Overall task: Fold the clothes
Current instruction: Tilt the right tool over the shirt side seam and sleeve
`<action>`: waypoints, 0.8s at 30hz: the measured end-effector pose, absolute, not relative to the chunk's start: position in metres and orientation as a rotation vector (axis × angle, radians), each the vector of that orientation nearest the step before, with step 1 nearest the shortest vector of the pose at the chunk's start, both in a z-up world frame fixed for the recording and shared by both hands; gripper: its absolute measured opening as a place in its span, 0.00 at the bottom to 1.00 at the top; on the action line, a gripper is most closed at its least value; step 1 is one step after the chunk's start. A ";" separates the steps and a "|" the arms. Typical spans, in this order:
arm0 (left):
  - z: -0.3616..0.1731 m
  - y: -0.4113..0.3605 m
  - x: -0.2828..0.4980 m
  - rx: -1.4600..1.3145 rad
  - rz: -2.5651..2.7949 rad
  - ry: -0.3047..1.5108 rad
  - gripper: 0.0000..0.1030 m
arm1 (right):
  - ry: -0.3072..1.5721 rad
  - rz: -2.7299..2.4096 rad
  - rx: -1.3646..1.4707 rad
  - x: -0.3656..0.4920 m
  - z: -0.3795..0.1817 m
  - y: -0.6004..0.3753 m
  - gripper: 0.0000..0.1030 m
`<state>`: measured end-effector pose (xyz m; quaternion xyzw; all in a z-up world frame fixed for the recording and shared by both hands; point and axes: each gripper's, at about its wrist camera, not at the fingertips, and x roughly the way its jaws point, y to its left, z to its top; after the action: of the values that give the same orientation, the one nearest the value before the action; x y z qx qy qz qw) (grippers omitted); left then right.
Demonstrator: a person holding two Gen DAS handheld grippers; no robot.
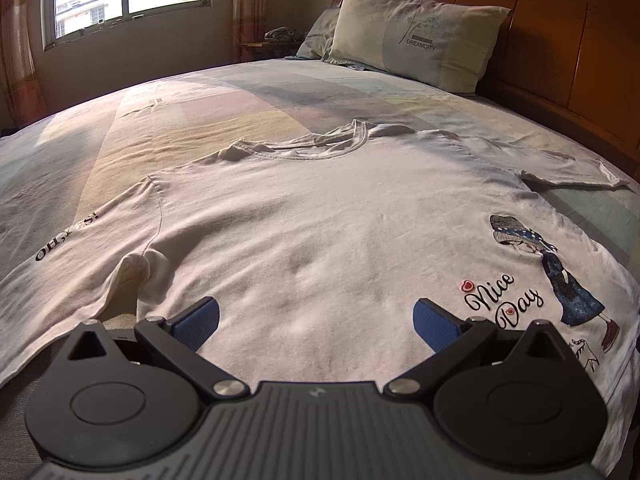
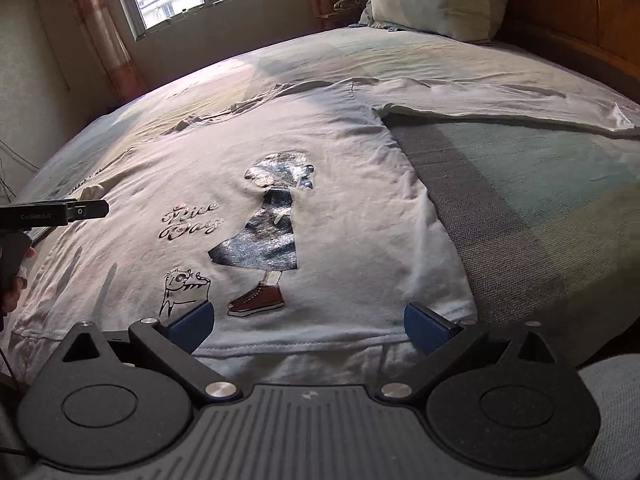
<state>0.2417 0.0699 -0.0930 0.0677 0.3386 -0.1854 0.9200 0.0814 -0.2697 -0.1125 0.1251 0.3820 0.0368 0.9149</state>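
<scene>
T-shirt [image 1: 304,216] lay spread flat on the bed [image 1: 248,92], directly ahead of both claws. Left gripper [image 1: 316,322] and right gripper [image 2: 306,326] were released, empty. Fabric judged light, limp; best pinched at the hem [image 2: 304,350].

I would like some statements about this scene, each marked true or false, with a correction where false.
1. The T-shirt lies spread flat on the bed. True.
2. The left gripper is shut on the hem. False: its jaws are open and hold nothing.
3. The right gripper is open near the hem. True.
4. The shirt print reads "Good Night". False: it reads "Nice Day".
5. A pillow leans against the headboard. True.
</scene>
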 end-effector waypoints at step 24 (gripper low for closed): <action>-0.101 0.064 0.248 0.141 -0.369 0.727 0.99 | 0.774 0.102 0.518 0.108 -0.087 -0.304 1.00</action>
<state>0.2481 0.0641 -0.1007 0.0684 0.3530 -0.1795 0.9157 0.1079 -0.3040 -0.0867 0.2495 0.3729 0.0492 0.8924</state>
